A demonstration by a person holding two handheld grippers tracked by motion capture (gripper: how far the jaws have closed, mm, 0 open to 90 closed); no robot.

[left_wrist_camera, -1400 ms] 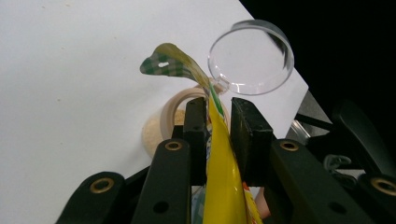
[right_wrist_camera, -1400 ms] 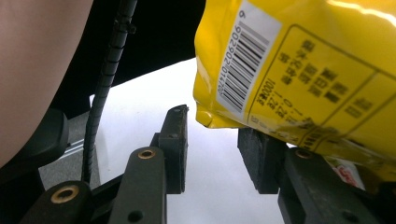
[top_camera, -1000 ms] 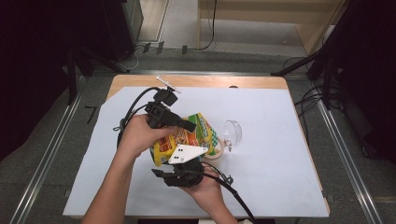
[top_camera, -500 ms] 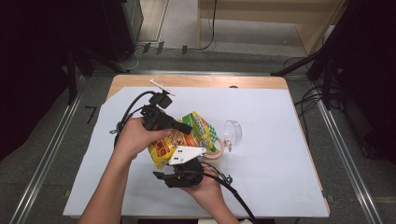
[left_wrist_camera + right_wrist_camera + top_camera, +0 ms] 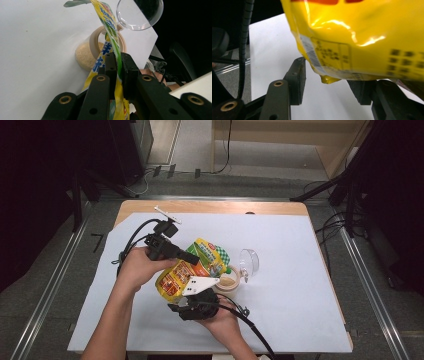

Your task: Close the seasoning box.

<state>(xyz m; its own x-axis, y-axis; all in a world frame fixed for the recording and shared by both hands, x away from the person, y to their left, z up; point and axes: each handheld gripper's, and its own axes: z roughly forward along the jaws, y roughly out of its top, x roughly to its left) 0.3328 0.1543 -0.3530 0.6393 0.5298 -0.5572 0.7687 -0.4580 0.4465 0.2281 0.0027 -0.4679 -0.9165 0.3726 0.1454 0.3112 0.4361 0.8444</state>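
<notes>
We are pouring from the yellow pouch point(image 5: 192, 267), held near the table's point(image 5: 300, 270) centre above the small round jar point(image 5: 229, 282), whose clear lid point(image 5: 248, 262) lies at its two o'clock. Our left gripper point(image 5: 117, 62) is clamped on the pouch's thin edge; the right gripper point(image 5: 325, 82) stands apart at the pouch's bottom corner, its jaws having just been opening, pads off the film. Next, we judge, the pouch must tilt over the powder-filled jar. Blue characters run along the pouch; we cannot read them.

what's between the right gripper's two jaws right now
The yellow pouch's bottom corner hangs between the right gripper's jaws in the right gripper view; its pads aren't pressing it.
</notes>
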